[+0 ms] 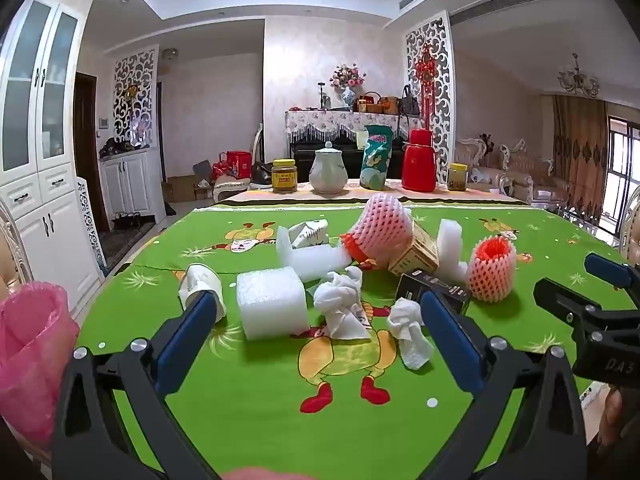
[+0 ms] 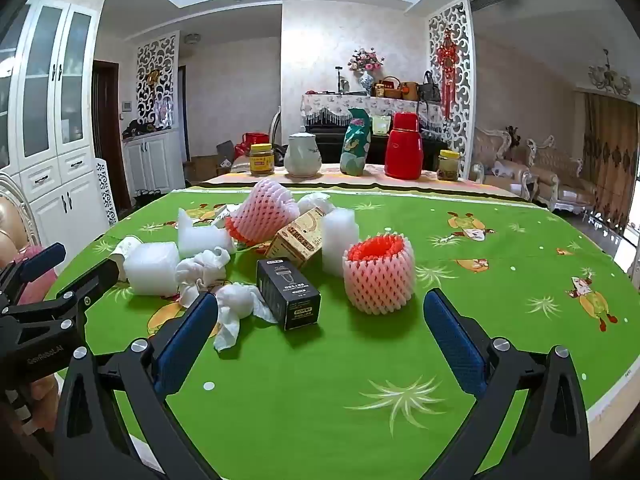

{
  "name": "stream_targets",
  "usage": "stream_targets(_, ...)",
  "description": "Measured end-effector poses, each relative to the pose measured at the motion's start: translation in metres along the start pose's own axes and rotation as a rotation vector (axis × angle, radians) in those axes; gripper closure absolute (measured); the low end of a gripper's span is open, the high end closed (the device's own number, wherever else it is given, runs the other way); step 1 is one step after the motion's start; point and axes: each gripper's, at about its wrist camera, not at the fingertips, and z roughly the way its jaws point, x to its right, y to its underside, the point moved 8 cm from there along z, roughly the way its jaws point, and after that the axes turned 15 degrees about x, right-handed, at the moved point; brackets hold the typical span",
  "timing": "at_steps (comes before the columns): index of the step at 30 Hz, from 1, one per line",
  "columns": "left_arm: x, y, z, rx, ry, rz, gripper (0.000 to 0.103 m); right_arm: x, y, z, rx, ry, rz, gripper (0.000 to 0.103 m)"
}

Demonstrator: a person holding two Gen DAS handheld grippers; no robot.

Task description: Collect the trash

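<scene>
Trash lies heaped on the counter [image 2: 360,360], which wears a green cartoon-printed cloth, ahead of both tools. The left tool [image 1: 316,316] hangs above the near edge with its blue-padded fingers spread wide and nothing between them; straight ahead of it sit a white foam block [image 1: 272,304] and a crumpled white tissue [image 1: 340,304], with a second crumpled tissue [image 1: 408,336] just inside its right finger and a tipped paper cup [image 1: 200,280] just past its left fingertip. To its left, off the counter's edge, stands a pink plastic bag [image 1: 32,352], mouth open.

The right tool [image 2: 320,312] also stands fully spread and empty, tilted a little downward. Between its fingers and just beyond them stands a black carton [image 2: 288,292], and to the right of that a foam fruit net [image 2: 378,272], pink outside and orange inside, upright with its mouth up. Behind these, farther from the tool, are a tan cardboard box [image 2: 298,238], a second pink fruit net [image 2: 268,212] lying against it, and more white foam pieces [image 2: 340,236].

At the counter's far end, well apart from the heap, stand a yellow-lidded jar [image 2: 262,158], a white ceramic pot [image 2: 302,154], a green snack bag [image 2: 354,144] and a red thermos [image 2: 404,146].
</scene>
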Motion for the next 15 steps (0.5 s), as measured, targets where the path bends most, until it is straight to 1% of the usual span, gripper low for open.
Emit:
stream_targets(9,-0.0006,0.0006,0.0062,0.007,0.011,0.004,0.004,0.0006,-0.0006,-0.0007,0.0,0.003,-0.003,0.007)
stream_targets(10,0.0003,0.0022,-0.0008,0.012,0.007,0.002,0.004,0.0011,-0.0009,-0.001,-0.001,0.003,-0.003,0.007)
stream_targets(15,0.0009,0.0025,-0.0007,0.012,0.006,0.003,0.004,0.0004,-0.0005,-0.0017,0.0,0.002,-0.001,0.007)
